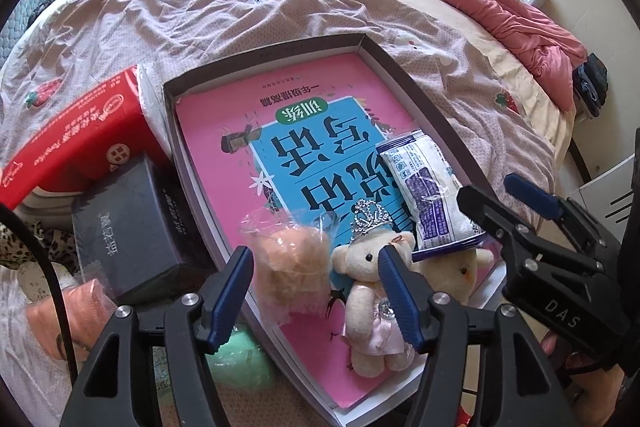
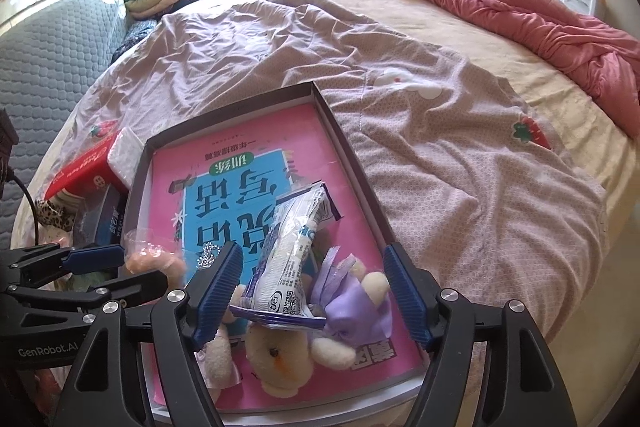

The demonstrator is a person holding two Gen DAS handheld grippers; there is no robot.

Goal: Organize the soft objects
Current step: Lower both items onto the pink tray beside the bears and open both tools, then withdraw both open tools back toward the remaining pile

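A shallow grey box [image 1: 404, 75] [image 2: 340, 131] on the bed holds a pink and blue book [image 1: 256, 131] [image 2: 240, 163]. On the book lie a wrapped peach-coloured soft item [image 1: 292, 267] [image 2: 156, 259], a cream bear in a pink dress with a tiara [image 1: 370, 291], a second cream bear in a purple dress [image 2: 280, 359], and a white and purple packet [image 1: 432, 195] [image 2: 288, 251]. My left gripper [image 1: 316, 255] is open above the wrapped item and the pink bear. My right gripper [image 2: 312, 251] is open above the packet and the purple bear.
Left of the box sit a red tissue pack [image 1: 76, 131], a dark grey carton [image 1: 132, 227], a pink wrapped item [image 1: 60, 311] and a green soft ball [image 1: 240, 359]. A wrinkled sheet [image 2: 440, 147] covers the bed; a pink quilt [image 2: 520, 3] lies at the far right.
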